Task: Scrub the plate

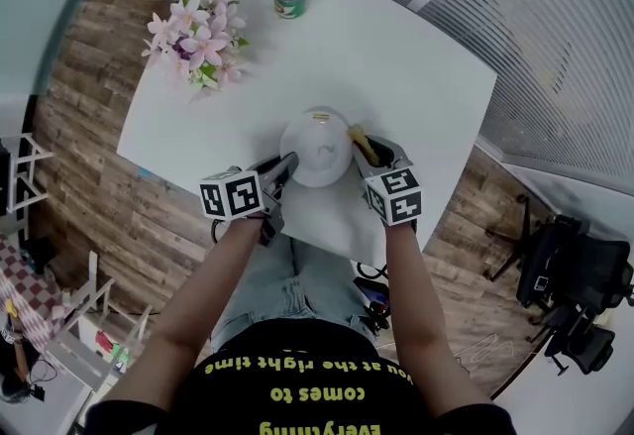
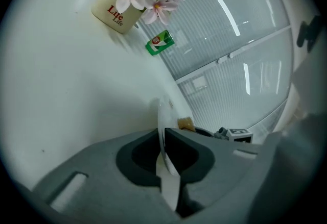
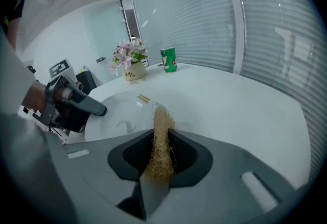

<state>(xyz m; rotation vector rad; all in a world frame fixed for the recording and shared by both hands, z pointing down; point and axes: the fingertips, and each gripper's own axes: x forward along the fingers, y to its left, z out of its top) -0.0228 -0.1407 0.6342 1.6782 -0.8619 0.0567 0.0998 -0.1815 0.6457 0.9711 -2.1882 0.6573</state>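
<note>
The left gripper pinches the plate by its rim near the table front edge, steadying it. The right gripper clamps a fibrous scrubber, seemingly poised to rub.

Your left gripper is clamped on the near-left rim of the plate, jaws nearly together. Your right gripper tilts down at the plate's right side, pinching the fibre scrubber. Your left forearm and right forearm reach over the table's near edge.

I look steeply down on the left gripper and right gripper; their own cameras peer closely along the jaws, all sharing the round white plate.
</note>
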